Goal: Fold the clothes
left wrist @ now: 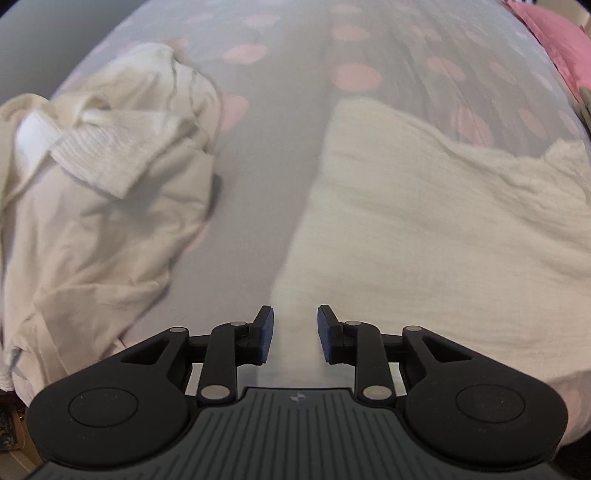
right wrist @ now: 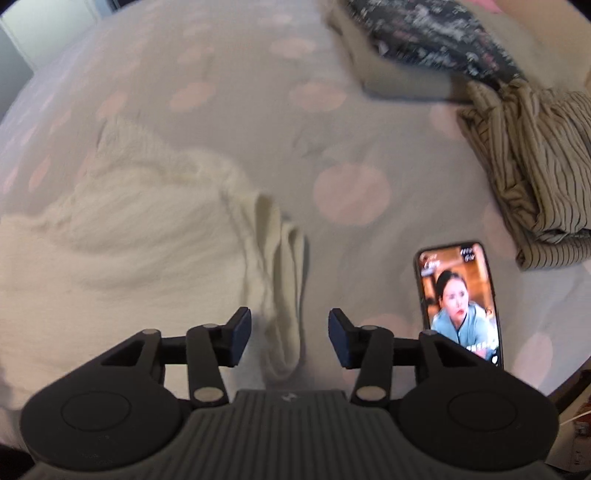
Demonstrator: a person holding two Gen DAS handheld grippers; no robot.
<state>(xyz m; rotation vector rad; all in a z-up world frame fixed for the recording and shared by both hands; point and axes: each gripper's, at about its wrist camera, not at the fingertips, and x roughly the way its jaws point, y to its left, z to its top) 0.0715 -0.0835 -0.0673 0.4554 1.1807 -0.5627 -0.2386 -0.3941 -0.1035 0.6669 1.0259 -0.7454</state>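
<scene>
A cream knitted garment lies spread flat on the bed, filling the right half of the left wrist view. My left gripper hovers open over its left edge, nothing between the fingers. In the right wrist view the same cream garment lies at the left, with a narrow folded flap running down toward me. My right gripper is open, its fingers on either side of that flap's near end and not closed on it.
A crumpled heap of cream and white clothes lies at the left. A phone with a lit screen lies right of my right gripper. A striped garment and a dark floral one lie further back. The bedsheet is grey with pink spots.
</scene>
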